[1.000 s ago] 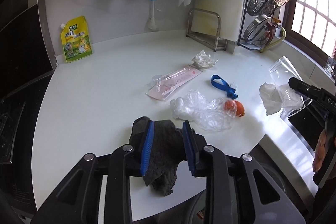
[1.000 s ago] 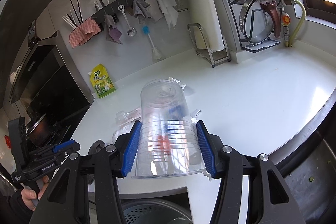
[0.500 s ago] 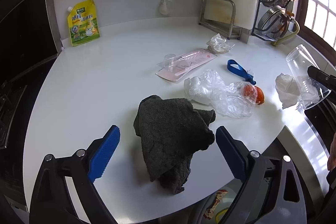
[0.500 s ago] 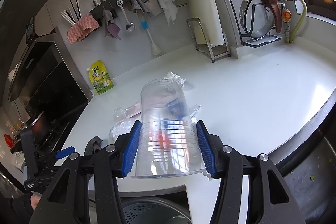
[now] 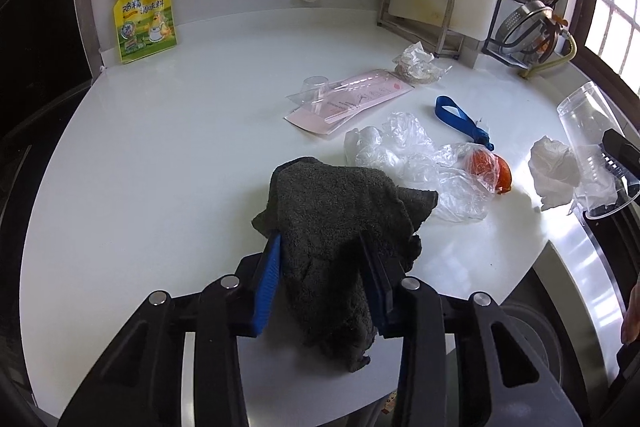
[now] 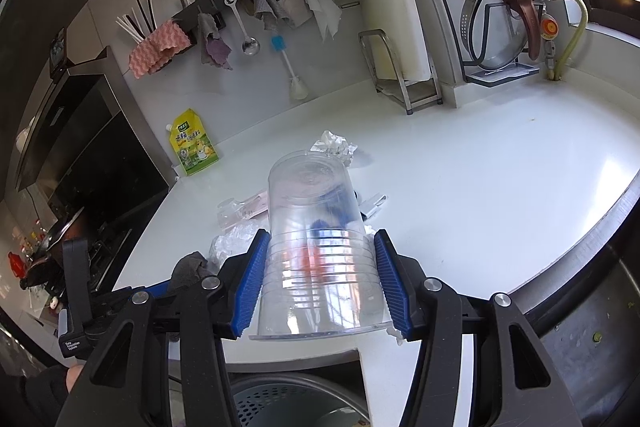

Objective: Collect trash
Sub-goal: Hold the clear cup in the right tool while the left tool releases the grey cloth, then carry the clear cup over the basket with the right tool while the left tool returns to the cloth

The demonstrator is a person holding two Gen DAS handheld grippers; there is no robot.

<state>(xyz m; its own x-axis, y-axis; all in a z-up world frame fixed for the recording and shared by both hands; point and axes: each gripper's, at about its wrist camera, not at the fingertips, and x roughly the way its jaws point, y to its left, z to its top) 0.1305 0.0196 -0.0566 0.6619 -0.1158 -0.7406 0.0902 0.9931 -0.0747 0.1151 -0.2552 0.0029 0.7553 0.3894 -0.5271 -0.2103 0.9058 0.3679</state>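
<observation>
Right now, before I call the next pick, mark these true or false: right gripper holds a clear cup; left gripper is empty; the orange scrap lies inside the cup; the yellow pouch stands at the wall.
1. Right gripper holds a clear cup: true.
2. Left gripper is empty: false; its jaws have just been closing and now pinch the dark cloth.
3. Orange scrap lies inside the cup: false; it lies on the counter, partly under crumpled plastic film.
4. Yellow pouch stands at the wall: true.
</observation>
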